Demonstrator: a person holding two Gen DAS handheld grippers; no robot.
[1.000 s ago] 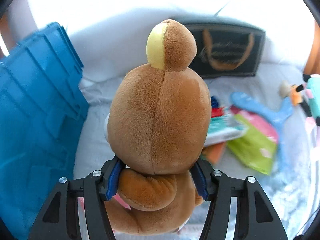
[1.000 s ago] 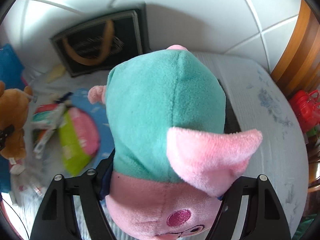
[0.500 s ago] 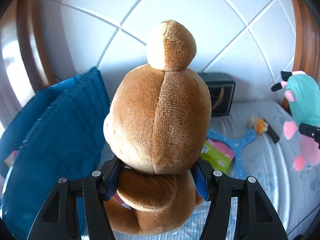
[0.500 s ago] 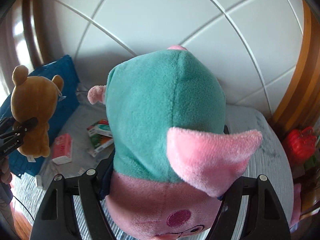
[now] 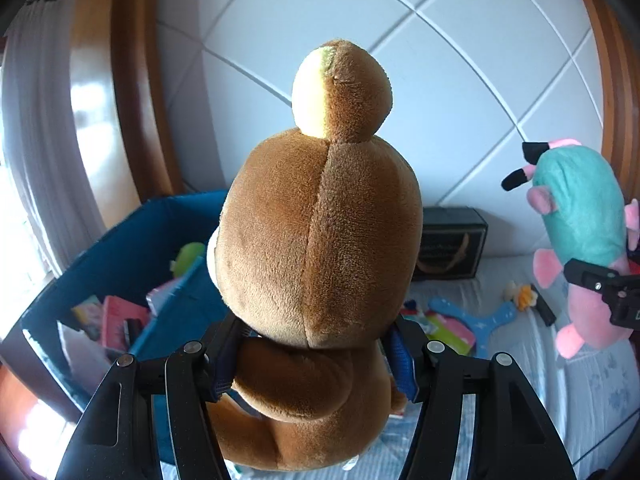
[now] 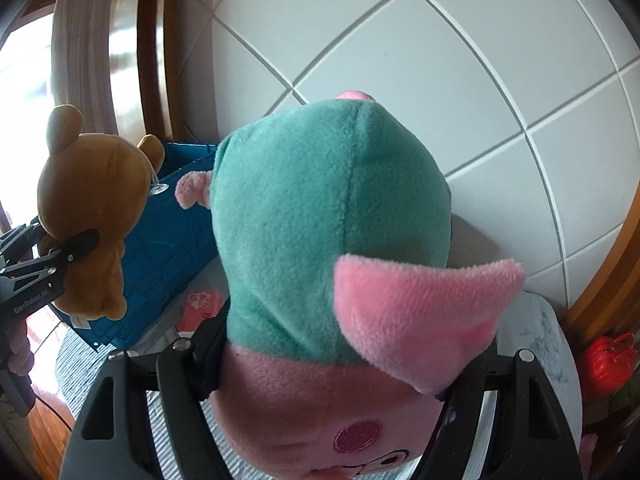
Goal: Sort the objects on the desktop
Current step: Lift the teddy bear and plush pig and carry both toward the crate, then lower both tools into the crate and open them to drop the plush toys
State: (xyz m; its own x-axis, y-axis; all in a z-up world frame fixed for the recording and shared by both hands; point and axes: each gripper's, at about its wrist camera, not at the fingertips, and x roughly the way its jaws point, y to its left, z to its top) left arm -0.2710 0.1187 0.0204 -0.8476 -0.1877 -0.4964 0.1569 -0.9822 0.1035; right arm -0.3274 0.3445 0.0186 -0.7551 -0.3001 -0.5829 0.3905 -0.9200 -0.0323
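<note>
The left gripper squeezes a brown teddy bear around its neck and holds it up in the air, just above and beside a blue box that has books and a green toy inside. The right gripper squeezes a pink pig toy in a green dress and holds it up too, off to the right of the bear and well apart from it. Down below, a blue flat toy, some bright packets and a black bag lie on the white bed.
</note>
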